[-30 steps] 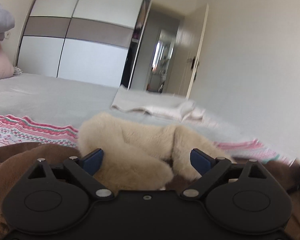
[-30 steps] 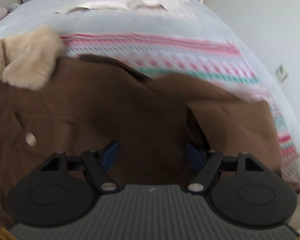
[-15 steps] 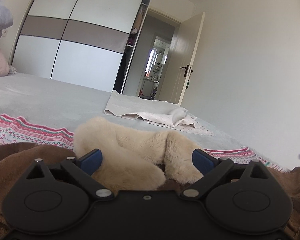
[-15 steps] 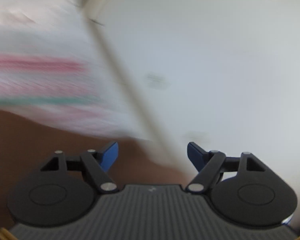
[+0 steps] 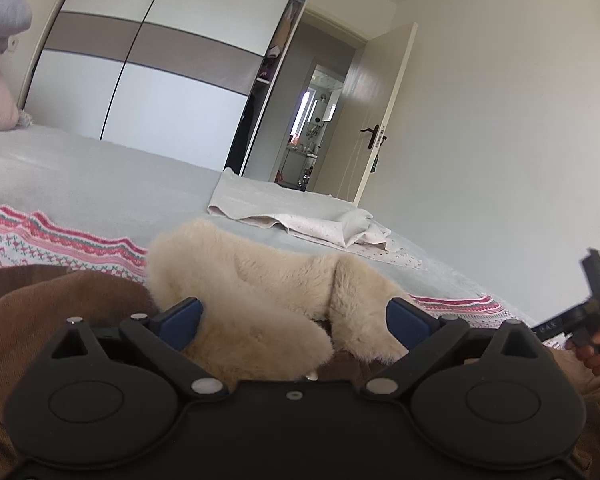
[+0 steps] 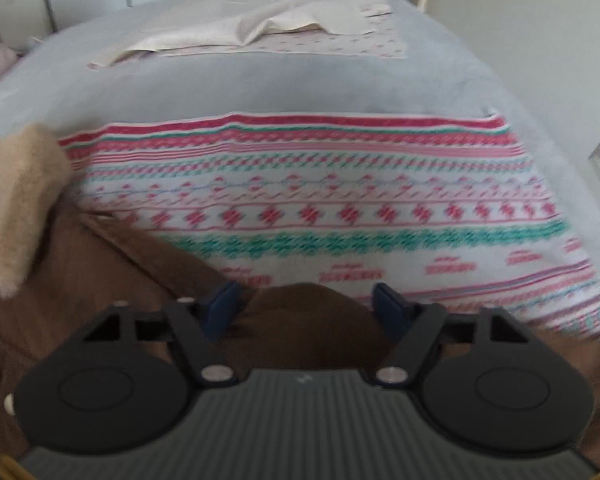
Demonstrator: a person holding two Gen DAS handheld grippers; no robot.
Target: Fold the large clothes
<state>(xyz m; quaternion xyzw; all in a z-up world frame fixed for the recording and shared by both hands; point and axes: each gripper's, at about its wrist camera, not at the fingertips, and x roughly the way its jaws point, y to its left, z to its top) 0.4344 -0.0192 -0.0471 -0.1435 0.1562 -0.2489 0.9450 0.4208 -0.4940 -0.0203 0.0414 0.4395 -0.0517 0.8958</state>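
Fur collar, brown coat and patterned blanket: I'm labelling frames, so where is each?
fur collar [image 5: 252,280], left wrist view, on its fluffy middle.
brown coat [image 6: 112,280], right wrist view, on the body below the collar.
patterned blanket [image 6: 320,196], right wrist view, on its striped middle.

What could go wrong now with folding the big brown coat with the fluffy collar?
1. The right gripper has just been closing around a hump of the brown coat. It may pinch only a thin fold, which could slip out when lifted.
2. The patterned blanket lies right under the coat, so it might get pinched too.
3. The left gripper stands wide open around the fluffy collar; thick fur could slide from the pads.
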